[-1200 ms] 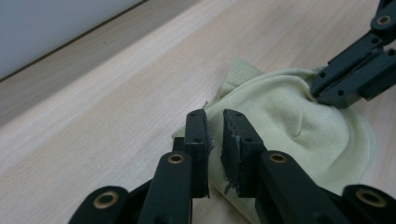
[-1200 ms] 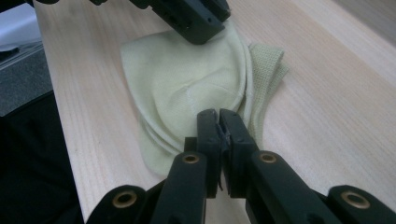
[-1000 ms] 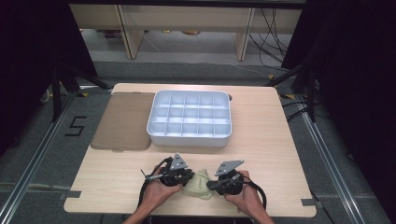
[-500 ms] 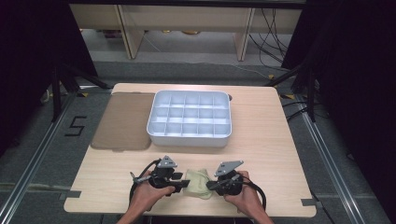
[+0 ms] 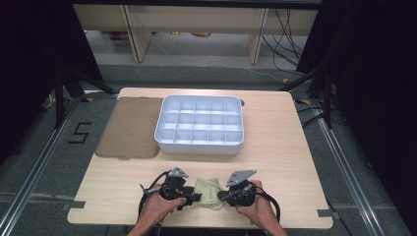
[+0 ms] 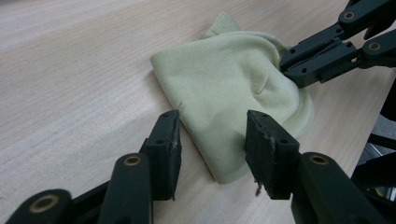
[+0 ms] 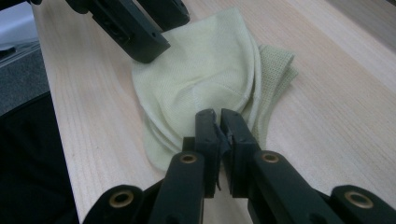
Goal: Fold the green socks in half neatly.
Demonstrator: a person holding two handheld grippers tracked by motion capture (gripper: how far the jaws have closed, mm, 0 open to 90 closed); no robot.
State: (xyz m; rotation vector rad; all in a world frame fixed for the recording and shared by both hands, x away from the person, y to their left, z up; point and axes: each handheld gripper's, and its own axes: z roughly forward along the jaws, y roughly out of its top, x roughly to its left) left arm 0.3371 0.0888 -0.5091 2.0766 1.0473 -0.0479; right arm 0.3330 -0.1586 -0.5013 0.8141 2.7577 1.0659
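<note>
You are mid-fold on the pale green cloth (image 5: 208,193), which lies bunched near the table's (image 5: 305,162) front edge, between your hands. Your right gripper (image 7: 219,122) is clamped on the cloth's edge and pins it. Your left gripper (image 6: 212,128) has just opened its jaws; they straddle the cloth's corner without pressing it. Next, you probably need a fresh bite with the left; which layer it would catch is hard to judge.

Cloth's (image 7: 205,88) pinched edge hidden between the right gripper's (image 7: 218,122) fingers; underside unseen.
</note>
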